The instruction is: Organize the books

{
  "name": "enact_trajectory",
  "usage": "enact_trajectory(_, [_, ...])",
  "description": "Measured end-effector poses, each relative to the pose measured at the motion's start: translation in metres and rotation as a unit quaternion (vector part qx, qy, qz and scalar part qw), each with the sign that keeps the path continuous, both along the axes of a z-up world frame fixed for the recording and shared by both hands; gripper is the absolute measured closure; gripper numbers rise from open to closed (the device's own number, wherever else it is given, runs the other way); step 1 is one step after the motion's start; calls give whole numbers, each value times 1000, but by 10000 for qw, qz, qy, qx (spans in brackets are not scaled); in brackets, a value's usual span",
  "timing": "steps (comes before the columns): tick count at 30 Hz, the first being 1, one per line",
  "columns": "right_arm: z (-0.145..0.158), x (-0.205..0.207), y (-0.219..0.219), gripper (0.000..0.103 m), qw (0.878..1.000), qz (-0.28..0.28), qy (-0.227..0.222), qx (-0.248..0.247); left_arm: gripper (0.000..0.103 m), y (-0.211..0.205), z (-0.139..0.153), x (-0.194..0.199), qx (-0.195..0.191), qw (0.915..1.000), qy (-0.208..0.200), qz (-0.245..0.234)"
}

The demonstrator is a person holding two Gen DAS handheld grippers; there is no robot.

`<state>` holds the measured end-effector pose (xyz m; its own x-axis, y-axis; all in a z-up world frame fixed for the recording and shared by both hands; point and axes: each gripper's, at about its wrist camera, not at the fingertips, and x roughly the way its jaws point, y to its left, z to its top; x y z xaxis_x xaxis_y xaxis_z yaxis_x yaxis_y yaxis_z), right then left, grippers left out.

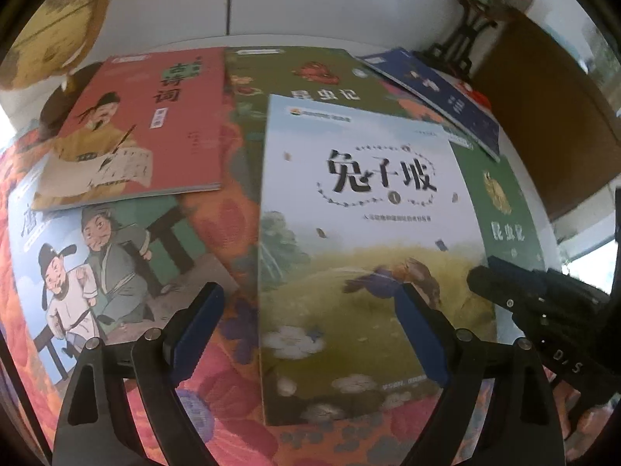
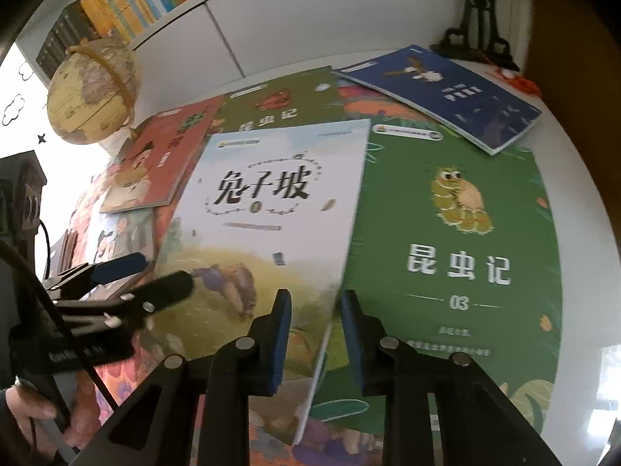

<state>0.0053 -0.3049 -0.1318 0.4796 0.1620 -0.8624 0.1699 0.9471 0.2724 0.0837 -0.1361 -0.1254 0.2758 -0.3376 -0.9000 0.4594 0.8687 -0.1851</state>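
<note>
Lying at frame centre in both views, the white rabbit-hill book overlaps a green insect book. Left gripper hovers over its lower half, jaws wide apart. Right gripper straddles its right edge, jaws narrow, seemingly not yet pinching. A globe sits upper left.

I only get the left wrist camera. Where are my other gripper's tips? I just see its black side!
Observer: The right gripper has one tip on each side of the white rabbit book's right edge, not squeezing it.
Operator: Does the green book beside it have a number?
Observer: Yes, the green caterpillar book says 03 under its title.
Operator: Where do books go?
Observer: A shelf of upright books runs above the globe.
</note>
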Motion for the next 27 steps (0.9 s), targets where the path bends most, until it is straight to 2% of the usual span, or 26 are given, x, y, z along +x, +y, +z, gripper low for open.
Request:
enact_trajectory(2, [0,-2,1,79,10000,26,30,69,15,-4,-1,-4,44,10000,-18,-66])
enact_trajectory(4, [1,-6,0,79,9997,67,27,215,14,-7,-8,-6,-87,9996,264,-105])
enact_trajectory(7, [3,-16,0,79,9998,112,81,154,14,-11,-6,-20,-98,9994,191,-254])
enact_trajectory(11, [14,-36,-17,79,9999,81,-57,133,15,-4,-3,-35,-794,9938,593,-500])
enact_trajectory(16, [2,-43,-27,79,9997,-1,110,213,15,-10,-8,-39,-838,9931,644,-503])
enact_trajectory(19, [-3,-46,-23,78,10000,-4,62,48,15,-3,4,-37,-1199,9894,688,-454])
enact_trajectory(20, [-4,-47,-22,78,10000,2,42,14,15,1,11,-36,-1417,9863,716,-451])
enact_trajectory(22, [-5,-49,-28,77,9999,-57,-15,118,15,12,28,-33,-2076,9726,944,-454])
enact_trajectory(23, [-5,-50,-31,77,9998,-98,-45,183,15,16,35,-31,-2477,9608,1146,-494])
enact_trajectory(24, [-6,-51,-35,77,9995,-120,-81,297,15,18,42,-27,-3025,9406,1423,-590])
enact_trajectory(25, [-7,-51,-38,77,9992,-118,-96,377,15,18,46,-26,-3303,9294,1521,-636])
enact_trajectory(26, [-7,-51,-39,77,9989,-119,-104,442,15,16,49,-25,-3473,9224,1550,-672])
enact_trajectory(27, [-7,-51,-41,77,9986,-117,-111,501,15,15,51,-27,-3542,9200,1524,-701])
